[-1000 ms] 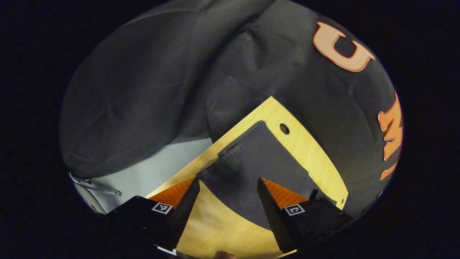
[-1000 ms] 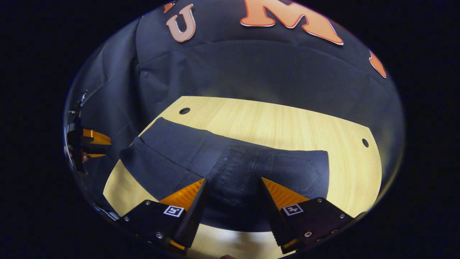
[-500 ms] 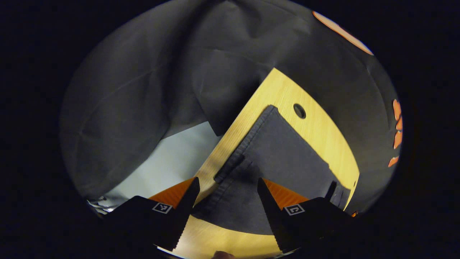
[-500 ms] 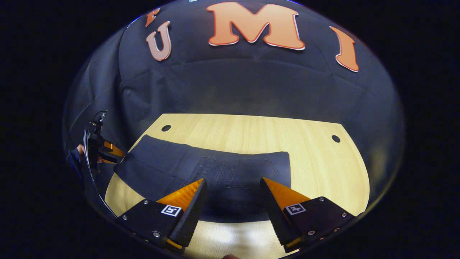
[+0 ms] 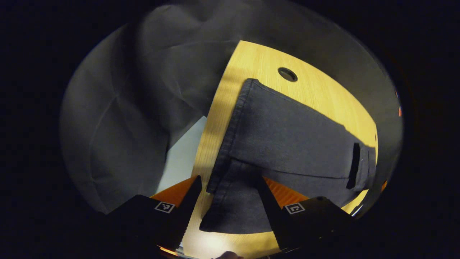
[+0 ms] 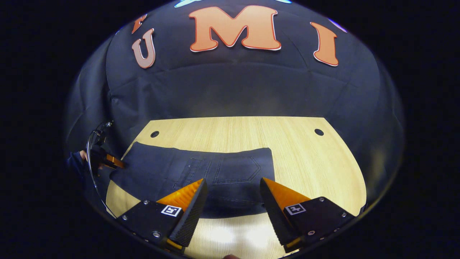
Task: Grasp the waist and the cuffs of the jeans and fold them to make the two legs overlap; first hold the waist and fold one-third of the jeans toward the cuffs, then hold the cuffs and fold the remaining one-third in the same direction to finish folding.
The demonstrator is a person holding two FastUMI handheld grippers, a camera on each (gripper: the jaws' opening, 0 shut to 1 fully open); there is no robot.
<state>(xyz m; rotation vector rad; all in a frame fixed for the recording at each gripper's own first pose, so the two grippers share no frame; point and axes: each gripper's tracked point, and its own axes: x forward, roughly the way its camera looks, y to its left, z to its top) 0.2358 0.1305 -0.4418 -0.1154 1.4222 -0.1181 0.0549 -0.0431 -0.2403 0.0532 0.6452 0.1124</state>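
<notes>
Jeans [image 6: 201,172] lie flat on the table [image 6: 287,151], ahead of the spread right gripper [image 6: 230,201] and the likewise spread left gripper [image 5: 226,201]

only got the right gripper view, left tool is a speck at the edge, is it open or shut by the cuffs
observer: Open. The left tool has a finger showing on each side of the cuff end of the jeans.
operator: do the two cuffs line up
observer: No. The upper cuff sits back; the lower cuff juts out nearer the tool.
operator: close to the table edge?
observer: Yes, both lie near the edge of the table, with pale floor beyond.
</notes>
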